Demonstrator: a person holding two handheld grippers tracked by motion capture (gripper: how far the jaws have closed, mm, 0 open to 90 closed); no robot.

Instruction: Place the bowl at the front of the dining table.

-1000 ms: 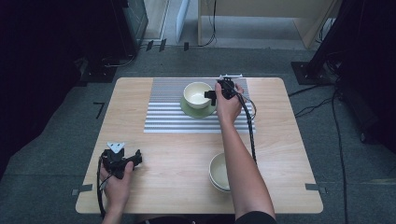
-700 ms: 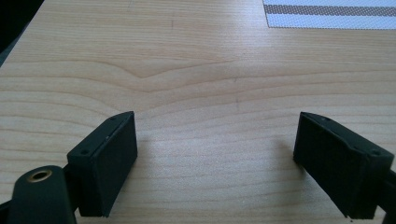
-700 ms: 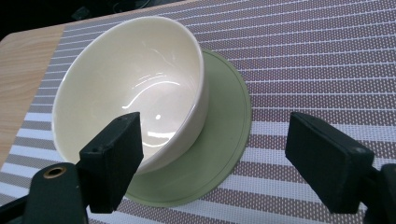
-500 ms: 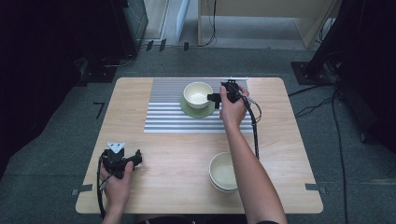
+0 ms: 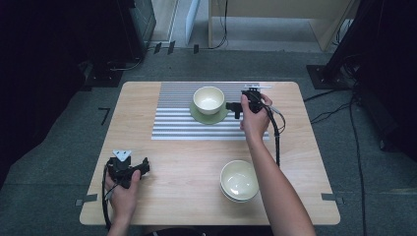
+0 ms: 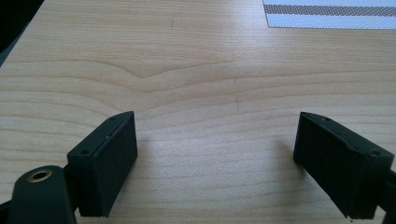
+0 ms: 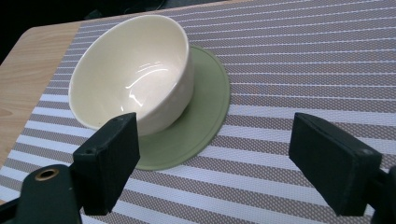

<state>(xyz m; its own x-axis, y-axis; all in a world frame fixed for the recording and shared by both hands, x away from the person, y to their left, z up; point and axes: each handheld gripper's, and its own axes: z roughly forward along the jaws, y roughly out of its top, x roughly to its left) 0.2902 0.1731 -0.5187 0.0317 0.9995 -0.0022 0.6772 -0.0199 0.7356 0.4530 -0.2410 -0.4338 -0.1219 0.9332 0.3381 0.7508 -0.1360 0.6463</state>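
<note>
A cream bowl stands on a green saucer on the striped mat at the far middle of the table. My right gripper is just right of the saucer, open, with nothing between its jaws, apart from the bowl. My left gripper rests low over bare wood near the table's front left, open and empty. Two cream bowls, stacked, sit near the front right beside my right forearm.
The wooden table has bare room between the mat and the front edge. A corner of the mat lies ahead of my left gripper. A cable trails from my right gripper along the forearm.
My right gripper has drawn back to the right, away from the bowl on the saucer, and its jaws now stand apart from it. The left gripper has stayed still.
</note>
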